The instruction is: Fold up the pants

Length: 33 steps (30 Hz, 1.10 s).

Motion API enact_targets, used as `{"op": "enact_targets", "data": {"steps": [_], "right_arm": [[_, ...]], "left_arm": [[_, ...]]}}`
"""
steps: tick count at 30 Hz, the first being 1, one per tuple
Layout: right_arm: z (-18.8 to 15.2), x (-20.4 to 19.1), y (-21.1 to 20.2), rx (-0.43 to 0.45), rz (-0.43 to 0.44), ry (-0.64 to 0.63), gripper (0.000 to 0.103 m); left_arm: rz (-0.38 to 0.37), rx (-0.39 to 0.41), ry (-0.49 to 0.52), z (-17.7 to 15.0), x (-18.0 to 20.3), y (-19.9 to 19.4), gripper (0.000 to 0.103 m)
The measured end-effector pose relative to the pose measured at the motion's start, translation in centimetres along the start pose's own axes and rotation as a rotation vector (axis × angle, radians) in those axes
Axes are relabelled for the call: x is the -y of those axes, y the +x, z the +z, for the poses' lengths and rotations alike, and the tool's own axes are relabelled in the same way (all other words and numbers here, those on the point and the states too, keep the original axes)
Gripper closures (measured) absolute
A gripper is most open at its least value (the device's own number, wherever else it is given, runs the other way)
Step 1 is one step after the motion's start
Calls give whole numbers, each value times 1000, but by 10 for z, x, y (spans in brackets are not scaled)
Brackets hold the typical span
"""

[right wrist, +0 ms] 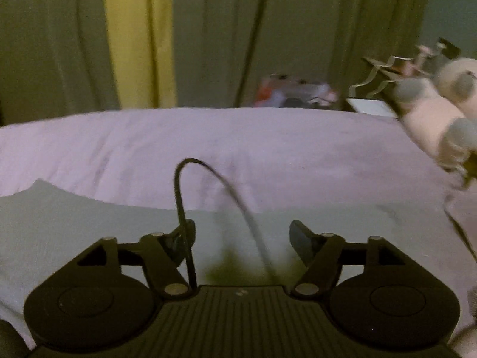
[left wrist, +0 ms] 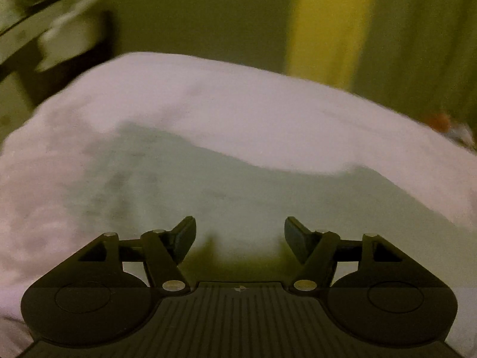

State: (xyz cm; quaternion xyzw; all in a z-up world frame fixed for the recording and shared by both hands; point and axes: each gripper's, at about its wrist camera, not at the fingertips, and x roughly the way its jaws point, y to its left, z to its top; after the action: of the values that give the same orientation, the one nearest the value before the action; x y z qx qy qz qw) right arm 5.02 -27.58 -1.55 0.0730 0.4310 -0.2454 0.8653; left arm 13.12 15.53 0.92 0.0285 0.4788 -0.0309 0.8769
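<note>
Left gripper (left wrist: pixel 240 238): jaws wide apart, nothing between them, poised above pale grey-green pants (left wrist: pixel 208 191) spread flat. Fabric directly beneath and ahead of fingertips (left wrist: pixel 184 232); contact with cloth cannot be judged. Pants lying on pinkish-lilac bed sheet (left wrist: pixel 238 104), upper edge of garment running in a wavy line across mid-frame. Beyond bed: green curtain (left wrist: pixel 417 44) with yellow panel (left wrist: pixel 328 24); blurred dark furniture (left wrist: pixel 44 38) at far left.

Right gripper (right wrist: pixel 242 240): jaws likewise wide, empty, over same pants (right wrist: pixel 74 223), seen here filling lower frame. Black cable (right wrist: pixel 182 197) looping up from gripper body past its left finger. Bed sheet (right wrist: pixel 238 137) beyond garment. Plush toy (right wrist: pixel 441 110) at right edge of bed; blurred clutter (right wrist: pixel 295 92) behind, against curtain (right wrist: pixel 328 29).
</note>
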Motion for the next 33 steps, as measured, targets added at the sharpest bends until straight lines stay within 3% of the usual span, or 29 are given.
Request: {"op": "enact_targets", "data": {"steps": [2, 4, 10, 14, 17, 19, 20, 23, 30, 33], "right_arm": [[-4, 31, -16, -9, -8, 69, 31], [-8, 68, -45, 25, -81, 112, 31], [-11, 188, -189, 289, -399, 228, 31], [-31, 222, -287, 404, -746, 121, 16], [-54, 218, -326, 441, -1049, -22, 13], [-68, 206, -342, 536, -1178, -75, 3], [-76, 202, -350, 609, -1209, -81, 3], [-93, 201, -367, 784, -1149, -17, 3], [-105, 238, -394, 931, -671, 215, 3], [-113, 263, -405, 982, -397, 392, 3]], "left_arm": [[-29, -16, 108, -13, 44, 1, 31], [-49, -34, 216, -27, 85, 5, 31], [-107, -62, 309, -43, 144, 3, 32], [-136, -36, 336, -43, 164, -9, 32], [-176, -11, 354, -48, 179, -23, 30], [-195, 0, 371, -52, 190, -32, 29], [-200, 5, 378, -55, 197, -38, 29], [-233, 37, 378, -62, 218, -53, 25], [-368, 206, 295, -82, 305, -78, 18], [-406, 277, 273, -95, 354, -80, 16]]}}
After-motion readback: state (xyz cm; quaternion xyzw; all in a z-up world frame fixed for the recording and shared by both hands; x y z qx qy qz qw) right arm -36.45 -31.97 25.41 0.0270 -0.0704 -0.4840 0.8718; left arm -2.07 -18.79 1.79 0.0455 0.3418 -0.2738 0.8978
